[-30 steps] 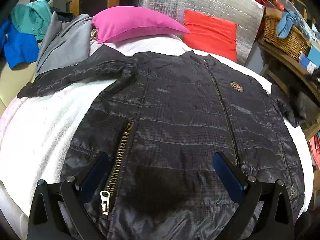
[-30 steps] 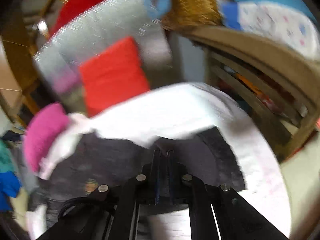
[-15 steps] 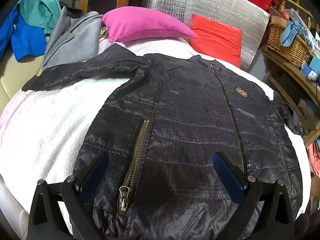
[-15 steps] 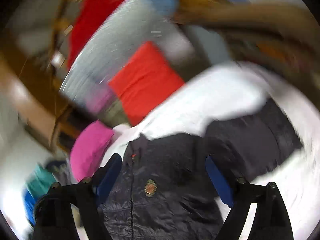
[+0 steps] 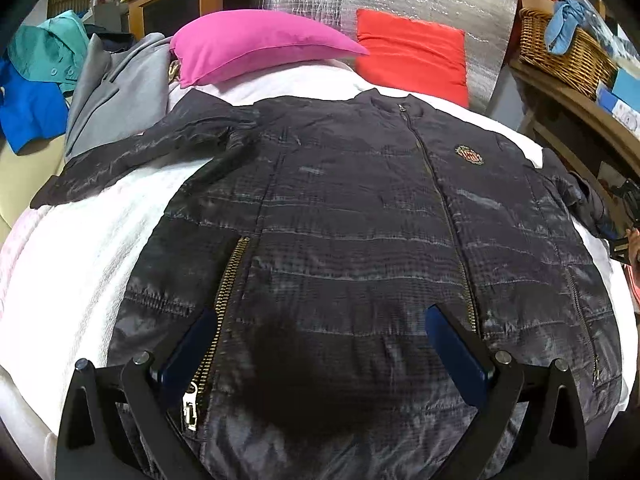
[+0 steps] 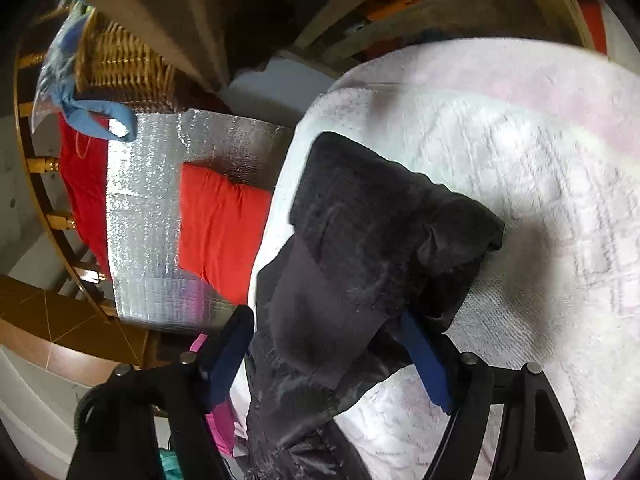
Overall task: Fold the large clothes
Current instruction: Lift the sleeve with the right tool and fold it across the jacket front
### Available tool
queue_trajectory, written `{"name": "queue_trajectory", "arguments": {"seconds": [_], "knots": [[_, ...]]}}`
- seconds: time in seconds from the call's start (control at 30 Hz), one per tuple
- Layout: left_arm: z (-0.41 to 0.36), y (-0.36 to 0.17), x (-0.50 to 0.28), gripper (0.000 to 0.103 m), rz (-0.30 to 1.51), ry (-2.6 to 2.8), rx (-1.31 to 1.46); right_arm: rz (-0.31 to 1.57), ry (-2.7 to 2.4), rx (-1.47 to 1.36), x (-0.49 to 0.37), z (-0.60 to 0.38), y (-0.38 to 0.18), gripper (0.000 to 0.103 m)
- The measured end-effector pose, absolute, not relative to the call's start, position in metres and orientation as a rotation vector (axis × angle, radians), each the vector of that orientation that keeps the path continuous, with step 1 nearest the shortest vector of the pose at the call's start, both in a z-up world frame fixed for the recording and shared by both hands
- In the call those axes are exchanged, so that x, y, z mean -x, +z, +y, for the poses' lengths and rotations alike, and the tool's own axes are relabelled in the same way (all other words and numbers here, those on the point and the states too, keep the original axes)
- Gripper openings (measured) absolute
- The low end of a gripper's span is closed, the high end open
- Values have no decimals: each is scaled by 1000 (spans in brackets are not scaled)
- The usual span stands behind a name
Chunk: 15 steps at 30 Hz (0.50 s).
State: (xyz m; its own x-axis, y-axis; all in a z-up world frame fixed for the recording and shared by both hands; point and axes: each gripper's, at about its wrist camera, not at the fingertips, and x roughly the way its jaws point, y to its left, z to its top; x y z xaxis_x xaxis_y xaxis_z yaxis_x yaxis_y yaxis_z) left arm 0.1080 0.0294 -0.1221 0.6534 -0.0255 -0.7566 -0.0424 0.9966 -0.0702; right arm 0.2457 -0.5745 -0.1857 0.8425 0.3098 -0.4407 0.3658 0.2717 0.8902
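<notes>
White blanket [image 5: 80, 248] carries your jacket [image 5: 360, 220], flat and unfolded. Left gripper [image 5: 316, 344] gapes empty; right gripper [image 6: 326, 354] is closing around the sleeve [image 6: 384, 232].

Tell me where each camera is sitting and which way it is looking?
Left wrist: on the left tongs, looking down across the black jacket on the white blanket; its open fingers show.
Right wrist: on the right tongs, rolled sideways, facing the jacket's bunched sleeve between its closing fingers.
Shared: jacket, blanket, red cushion, wicker basket.
</notes>
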Motion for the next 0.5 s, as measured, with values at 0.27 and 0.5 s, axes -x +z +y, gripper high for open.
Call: {"name": "queue_trajectory", "arguments": {"seconds": [0.27, 0.5], "knots": [[32, -124, -108, 103, 864, 14, 84, 655, -106, -1267, -271, -580, -184, 32], [42, -112, -106, 103, 829, -1, 140, 555, 117, -1078, -292, -519, -66, 29]]}}
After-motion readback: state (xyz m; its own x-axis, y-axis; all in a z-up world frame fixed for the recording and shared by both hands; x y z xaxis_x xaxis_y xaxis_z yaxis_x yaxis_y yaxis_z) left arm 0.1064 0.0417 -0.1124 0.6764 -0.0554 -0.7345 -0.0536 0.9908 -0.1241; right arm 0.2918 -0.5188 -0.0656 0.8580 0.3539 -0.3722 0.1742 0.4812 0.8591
